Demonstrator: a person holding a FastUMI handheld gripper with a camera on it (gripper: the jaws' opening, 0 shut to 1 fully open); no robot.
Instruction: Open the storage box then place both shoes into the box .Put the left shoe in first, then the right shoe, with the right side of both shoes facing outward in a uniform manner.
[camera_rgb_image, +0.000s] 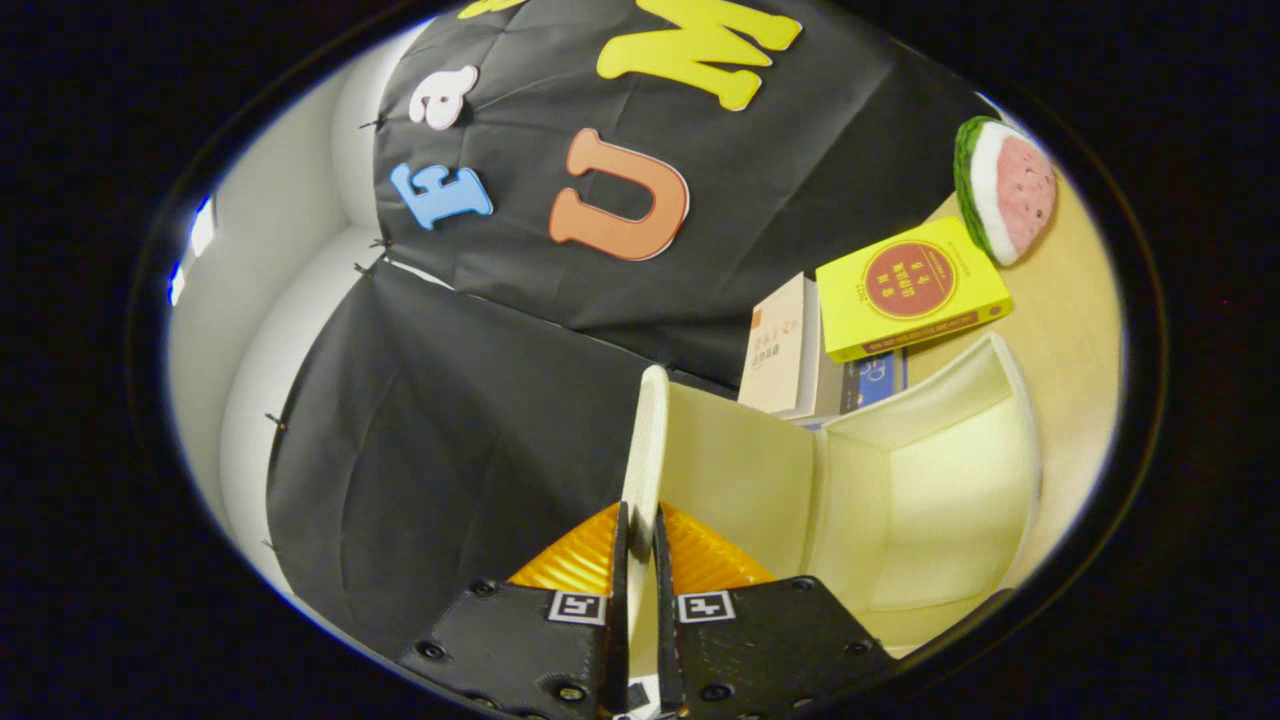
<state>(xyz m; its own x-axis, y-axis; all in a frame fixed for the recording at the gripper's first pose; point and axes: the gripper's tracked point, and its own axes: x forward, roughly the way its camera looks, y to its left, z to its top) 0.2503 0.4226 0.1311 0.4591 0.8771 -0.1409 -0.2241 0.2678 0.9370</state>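
The claw is clamped on the edge of the lid, both fingers pressing its thin cream panel from either side. The lid stands swung up and away from the box, whose pale inside lies open just beyond and to the right of the fingers. So the opening step looks nearly done. Next, I judge, the lid must be let go where it will stay up, then the claw goes for the left shoe.

Beyond the box on the table stand a yellow book with a red round seal, a pale book and a blue one; their print is too small to read. A watermelon toy lies past them.
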